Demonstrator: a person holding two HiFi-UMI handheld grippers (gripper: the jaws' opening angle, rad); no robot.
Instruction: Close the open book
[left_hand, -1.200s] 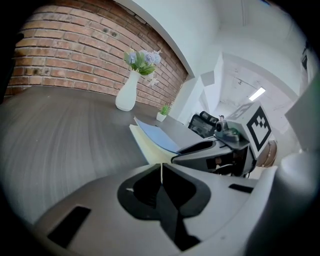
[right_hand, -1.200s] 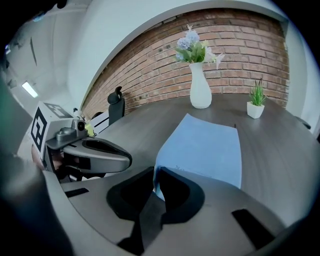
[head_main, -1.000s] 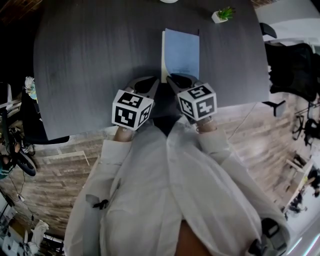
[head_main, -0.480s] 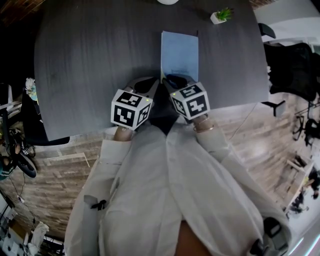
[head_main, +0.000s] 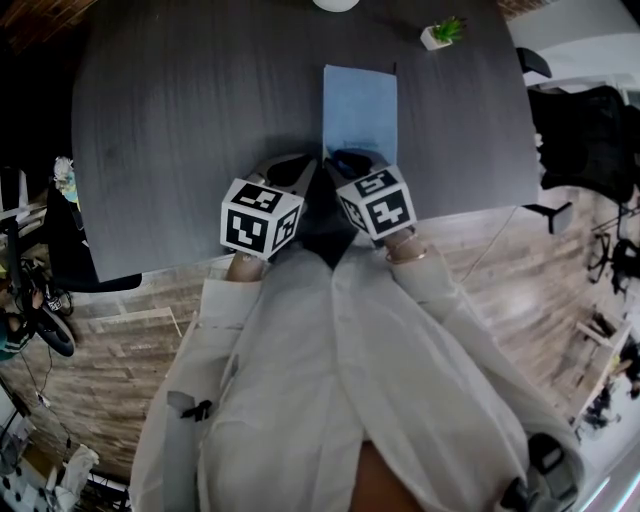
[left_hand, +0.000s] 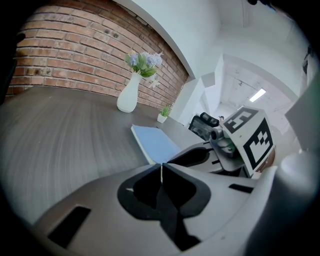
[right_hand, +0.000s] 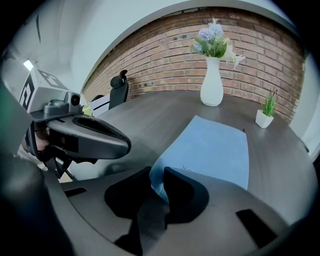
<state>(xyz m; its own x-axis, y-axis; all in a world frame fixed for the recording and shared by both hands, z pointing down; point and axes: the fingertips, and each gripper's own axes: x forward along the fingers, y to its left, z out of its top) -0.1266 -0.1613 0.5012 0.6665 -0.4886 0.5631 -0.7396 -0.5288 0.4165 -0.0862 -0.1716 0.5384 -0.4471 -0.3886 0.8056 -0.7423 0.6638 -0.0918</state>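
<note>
The book (head_main: 360, 105) lies shut on the dark table (head_main: 180, 130), its light blue cover up; the left gripper view shows the book (left_hand: 155, 142) from the side. My right gripper (head_main: 350, 160) stands at its near edge. Its jaws have just been opening, and the book's near corner (right_hand: 156, 172) shows in the gap of my right gripper (right_hand: 157, 177) without being pinched. My left gripper (head_main: 308, 165) hovers just left of the book, with the left gripper (left_hand: 161, 166) shut on nothing.
A white vase of flowers (right_hand: 211, 82) and a small potted plant (head_main: 443, 30) stand at the table's far side. A black office chair (head_main: 590, 130) is to the right. The table's near edge runs just under both grippers.
The right gripper's marker cube has shifted slightly left and rolled. The pale strip of pages along the book's left side has narrowed. The left gripper has stayed still.
</note>
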